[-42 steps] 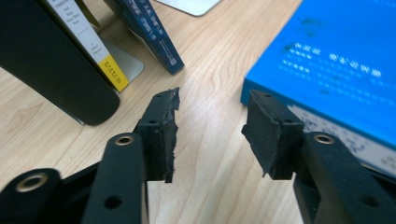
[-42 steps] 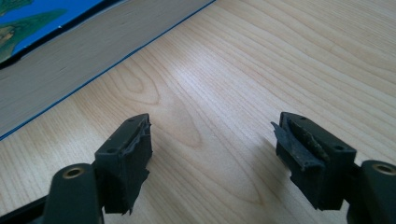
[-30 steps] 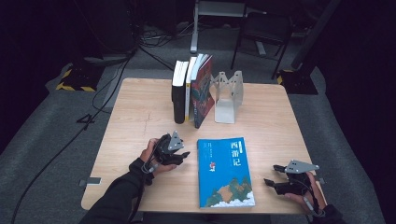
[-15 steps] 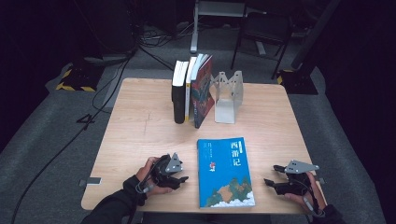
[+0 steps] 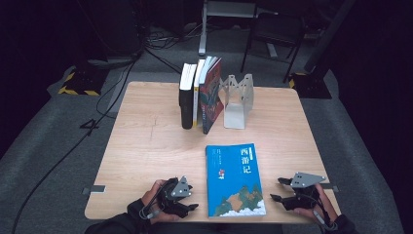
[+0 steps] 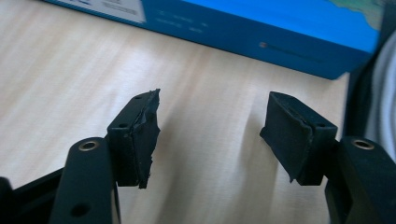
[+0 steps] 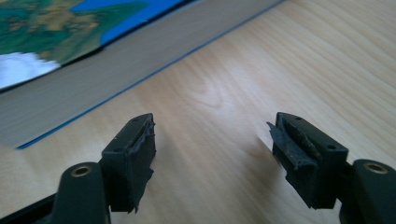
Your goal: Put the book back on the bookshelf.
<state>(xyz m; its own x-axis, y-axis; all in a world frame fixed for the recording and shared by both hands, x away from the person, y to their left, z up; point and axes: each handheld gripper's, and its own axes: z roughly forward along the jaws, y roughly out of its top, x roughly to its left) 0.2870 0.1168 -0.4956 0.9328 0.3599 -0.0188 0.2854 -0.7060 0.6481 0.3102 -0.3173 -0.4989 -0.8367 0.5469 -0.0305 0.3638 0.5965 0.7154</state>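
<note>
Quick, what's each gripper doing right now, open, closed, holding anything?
Left gripper: open, jaws just been opening, nothing between them, beside the flat blue paperback book.
Right gripper: open, empty.

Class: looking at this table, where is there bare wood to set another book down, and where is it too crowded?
Free: the wide strip left of the blue book, from the left gripper up to the standing books; also the right side between the metal bookend and the right gripper. Crowded: the back centre and the near edge of the table.
</note>
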